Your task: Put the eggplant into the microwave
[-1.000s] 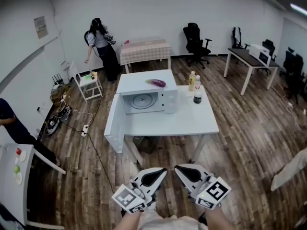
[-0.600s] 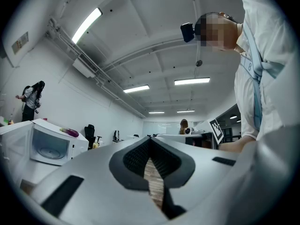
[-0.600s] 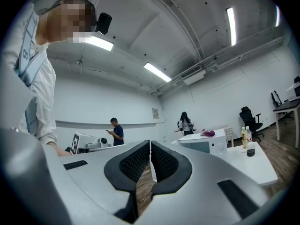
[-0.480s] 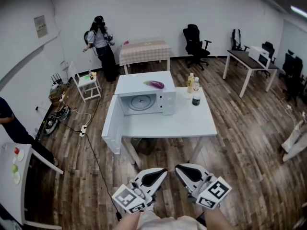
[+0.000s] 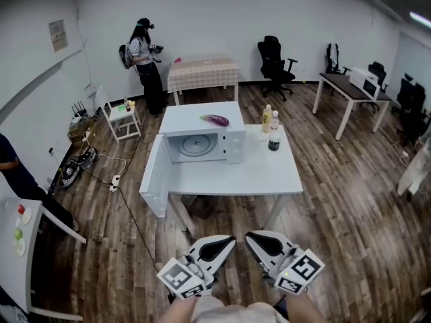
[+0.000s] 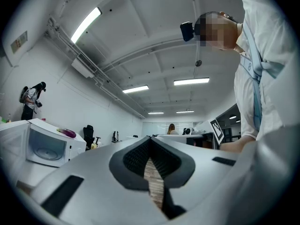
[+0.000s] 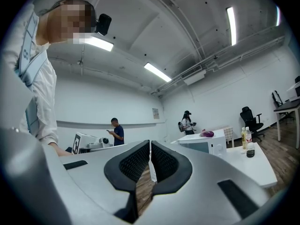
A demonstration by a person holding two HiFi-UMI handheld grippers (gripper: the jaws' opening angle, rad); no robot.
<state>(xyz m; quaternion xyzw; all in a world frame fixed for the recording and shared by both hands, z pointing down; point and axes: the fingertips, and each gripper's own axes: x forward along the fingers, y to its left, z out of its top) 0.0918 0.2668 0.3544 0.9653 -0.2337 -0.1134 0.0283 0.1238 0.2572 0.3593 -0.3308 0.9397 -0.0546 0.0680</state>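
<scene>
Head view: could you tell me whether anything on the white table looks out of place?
The eggplant lies on top of the microwave, not inside it, and the microwave door stands wide open. Nothing looks spilled.

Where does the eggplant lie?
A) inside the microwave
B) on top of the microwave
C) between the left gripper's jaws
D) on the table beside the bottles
B: the purple eggplant lies on the white roof of the microwave, not in its cavity.
</scene>
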